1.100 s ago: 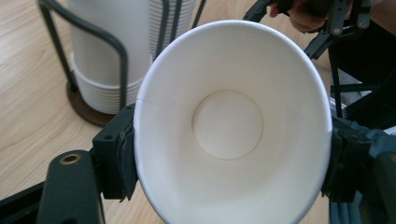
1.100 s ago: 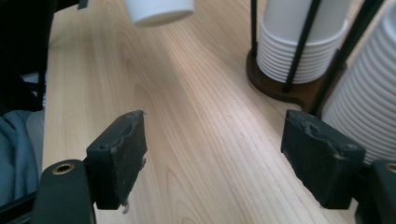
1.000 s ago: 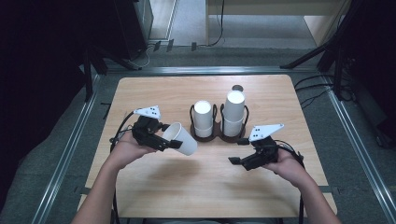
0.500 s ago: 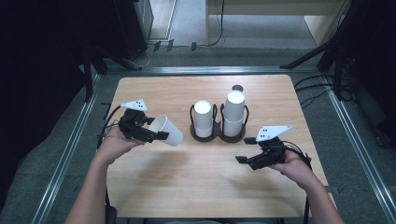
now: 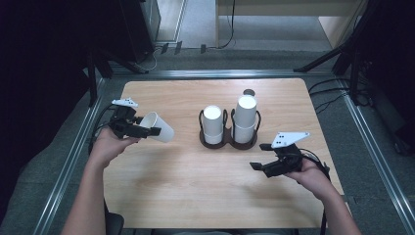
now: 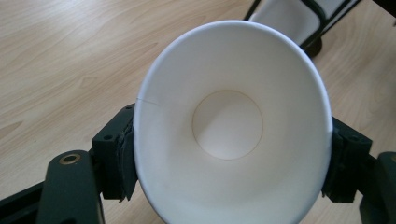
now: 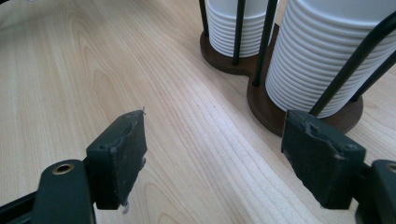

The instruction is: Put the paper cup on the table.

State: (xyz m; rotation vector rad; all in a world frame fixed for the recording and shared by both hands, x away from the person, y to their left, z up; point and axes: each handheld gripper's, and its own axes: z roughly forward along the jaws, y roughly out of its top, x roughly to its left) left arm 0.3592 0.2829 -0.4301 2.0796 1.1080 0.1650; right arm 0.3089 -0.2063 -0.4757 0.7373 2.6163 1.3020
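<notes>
While clamped: the left gripper (image 5: pixel 147 131) grips a white paper cup (image 5: pixel 159 127) near its rim, jaws spread wide on its sides.
Cup axis: lying almost level above the table's (image 5: pixel 171 196) left part, mouth toward the hand, base toward the cup holder (image 5: pixel 229 142).
Right gripper (image 5: pixel 255 166): jaws wide apart, holding nothing, near the holder.
Hidden: the cup's outer wall and lower rim, cut off in the left gripper view.

A light wooden table (image 5: pixel 161 196) stands on grey carpet floor (image 5: pixel 377 147), dark surroundings.
</notes>
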